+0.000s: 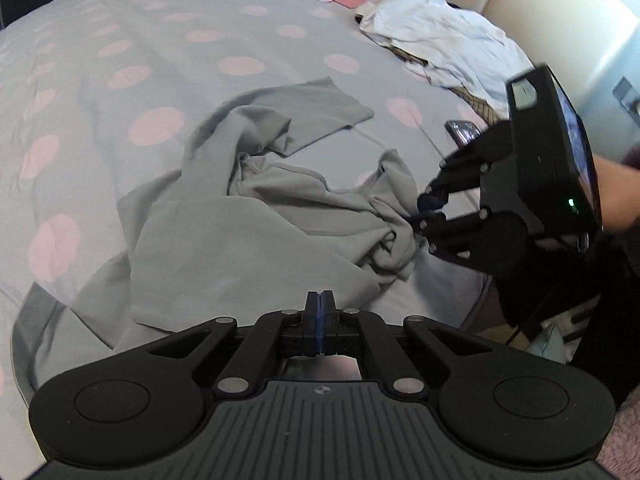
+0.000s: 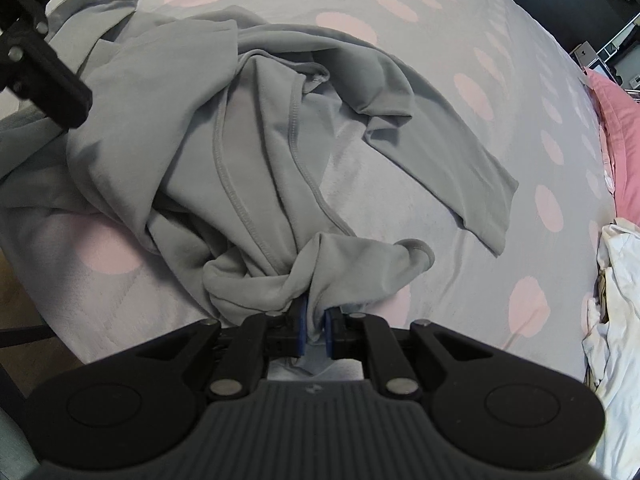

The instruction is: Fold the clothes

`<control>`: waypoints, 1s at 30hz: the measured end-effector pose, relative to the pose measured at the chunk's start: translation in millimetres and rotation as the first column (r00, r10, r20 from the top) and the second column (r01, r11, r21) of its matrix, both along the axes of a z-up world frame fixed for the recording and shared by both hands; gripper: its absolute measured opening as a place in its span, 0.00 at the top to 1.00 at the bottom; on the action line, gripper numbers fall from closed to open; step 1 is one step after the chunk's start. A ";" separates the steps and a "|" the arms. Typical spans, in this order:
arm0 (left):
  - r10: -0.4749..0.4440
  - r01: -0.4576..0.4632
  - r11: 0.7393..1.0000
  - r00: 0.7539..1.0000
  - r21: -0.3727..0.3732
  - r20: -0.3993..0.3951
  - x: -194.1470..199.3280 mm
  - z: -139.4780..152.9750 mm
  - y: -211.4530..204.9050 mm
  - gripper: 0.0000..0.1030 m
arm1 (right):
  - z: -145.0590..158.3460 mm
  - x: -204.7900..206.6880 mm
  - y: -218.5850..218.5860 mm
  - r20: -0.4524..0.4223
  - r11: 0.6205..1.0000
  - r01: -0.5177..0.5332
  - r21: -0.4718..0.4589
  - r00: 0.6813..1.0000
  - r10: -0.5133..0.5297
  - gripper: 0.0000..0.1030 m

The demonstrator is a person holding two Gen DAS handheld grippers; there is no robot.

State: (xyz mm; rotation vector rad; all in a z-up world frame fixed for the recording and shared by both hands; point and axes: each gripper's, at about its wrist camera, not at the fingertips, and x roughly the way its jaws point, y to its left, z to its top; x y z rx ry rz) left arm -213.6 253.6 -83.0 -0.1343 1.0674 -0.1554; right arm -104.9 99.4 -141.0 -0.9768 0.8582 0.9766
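Two claws: right claw (image 2: 315, 330) pinches grey shirt (image 2: 256, 152); left claw (image 1: 319, 312) closed, empty.

Soft matt grey knit garment (image 2: 256, 140) with stitched seams, smooth matt cotton bedspread (image 1: 160, 40), crumpled white cloth (image 1: 444, 36) far right, matt black plastic left gripper (image 1: 320, 304), ribbed housing
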 end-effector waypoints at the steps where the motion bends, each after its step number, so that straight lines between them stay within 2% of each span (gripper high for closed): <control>1: 0.013 -0.013 1.000 1.000 0.019 0.003 -0.5 -0.6 0.9 1.00 | -0.1 -0.6 0.3 0.003 1.000 0.000 -0.001 1.000 0.000 0.88; 2: 0.027 -0.027 0.999 1.000 0.037 0.005 -0.9 -1.2 2.1 1.00 | -0.3 -0.9 0.5 0.005 1.000 0.000 -0.002 1.000 0.001 0.88; 4: 0.077 -0.078 0.995 0.997 0.063 0.009 1.7 -3.0 11.5 0.87 | -0.7 -1.2 1.2 0.009 1.000 -0.002 -0.003 1.000 0.002 0.88; 6: 0.142 -0.144 0.986 0.989 0.088 0.028 4.4 -3.7 22.9 0.56 | -0.8 -1.0 1.6 0.011 1.000 -0.003 -0.005 1.000 0.003 0.88; 7: 0.173 -0.178 0.977 0.984 0.114 0.050 6.1 -4.4 28.2 0.51 | -1.2 -1.2 1.9 0.012 1.000 -0.003 -0.006 1.000 0.004 0.88; 9: 0.231 -0.244 0.956 0.968 0.165 0.095 9.4 -6.1 38.7 0.48 | -1.8 -1.6 2.4 0.015 1.000 -0.005 -0.007 1.000 0.005 0.88; 11: 0.265 -0.283 0.934 0.958 0.219 0.106 14.6 -12.8 47.1 0.47 | -2.5 -2.3 3.2 0.018 1.000 -0.007 -0.009 1.000 0.008 0.88; 12: 0.276 -0.291 0.931 0.956 0.221 0.095 16.6 -17.3 51.1 0.47 | -2.9 -2.6 3.4 0.020 1.000 -0.009 -0.009 1.000 0.009 0.88; 14: 0.288 -0.294 0.933 0.956 0.208 0.060 19.2 -26.7 56.6 0.49 | -3.1 -1.6 3.2 0.019 1.000 -0.009 -0.008 1.000 0.010 0.88; 16: 0.277 -0.274 0.945 0.961 0.179 0.012 20.6 -35.8 58.3 0.66 | -2.2 -6.4 4.2 0.020 1.000 -0.002 -0.007 1.000 0.002 0.88; 17: 0.269 -0.264 0.949 0.963 0.176 -0.004 20.6 -38.7 57.1 0.83 | -2.5 -6.3 4.4 0.020 1.000 -0.003 -0.006 1.000 0.003 0.88; 19: 0.251 -0.245 0.952 0.968 0.184 -0.011 18.2 -40.5 54.0 0.91 | -3.1 -6.8 4.8 0.020 1.000 -0.005 -0.006 1.000 0.005 0.88; 20: 0.242 -0.237 0.952 0.970 0.191 -0.005 16.2 -39.5 52.3 1.00 | -3.1 -6.8 4.6 0.021 1.000 -0.006 -0.007 1.000 0.006 0.88; 24: 0.203 -0.202 0.972 0.979 0.122 0.011 12.5 -24.8 45.7 1.00 | -2.6 -7.4 5.2 0.020 1.000 -0.004 -0.005 1.000 0.004 0.88; 30: 0.078 -0.080 0.996 0.997 0.050 0.029 10.4 -9.6 19.0 1.00 | -3.0 -4.7 3.9 0.019 1.000 -0.008 -0.004 1.000 0.008 0.88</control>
